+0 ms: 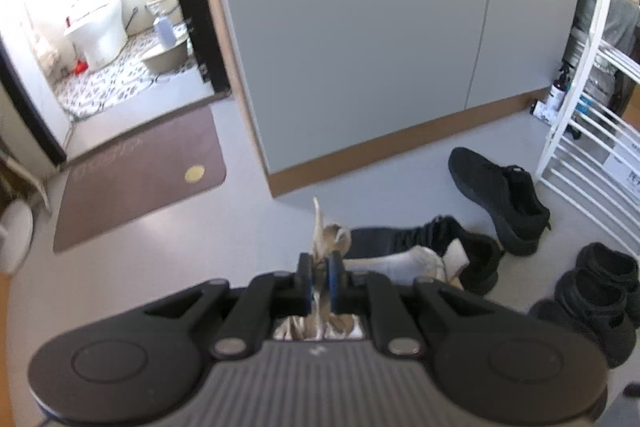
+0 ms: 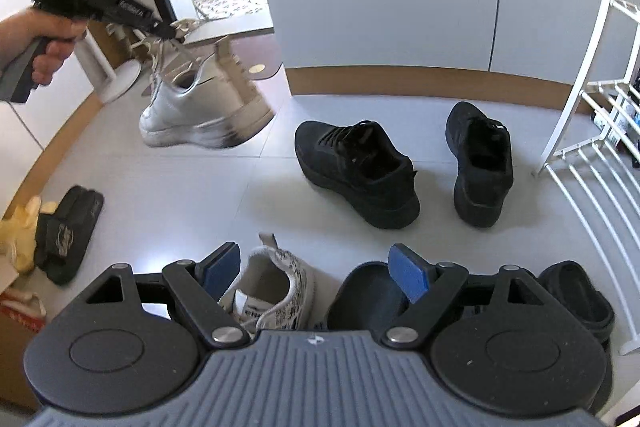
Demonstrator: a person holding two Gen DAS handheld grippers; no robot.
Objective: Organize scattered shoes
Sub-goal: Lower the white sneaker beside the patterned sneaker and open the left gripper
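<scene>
My left gripper (image 1: 319, 275) is shut on the laces (image 1: 326, 245) of a white sneaker (image 1: 404, 263). In the right wrist view that sneaker (image 2: 200, 111) hangs tilted by its laces above the floor, under the left gripper (image 2: 166, 29), which a hand holds. My right gripper (image 2: 316, 273) is open with nothing between its fingers; it hovers over a second white sneaker (image 2: 276, 291) and a dark clog (image 2: 368, 295). Two black sneakers (image 2: 356, 171) (image 2: 480, 163) stand apart on the floor ahead.
A white wire rack (image 2: 592, 147) stands at the right, with another black clog (image 2: 576, 299) beside it. A black slide sandal (image 2: 68, 235) and yellow gloves (image 2: 24, 227) lie at the left. A grey cabinet (image 1: 380, 27) and a brown doormat (image 1: 140, 179) are ahead.
</scene>
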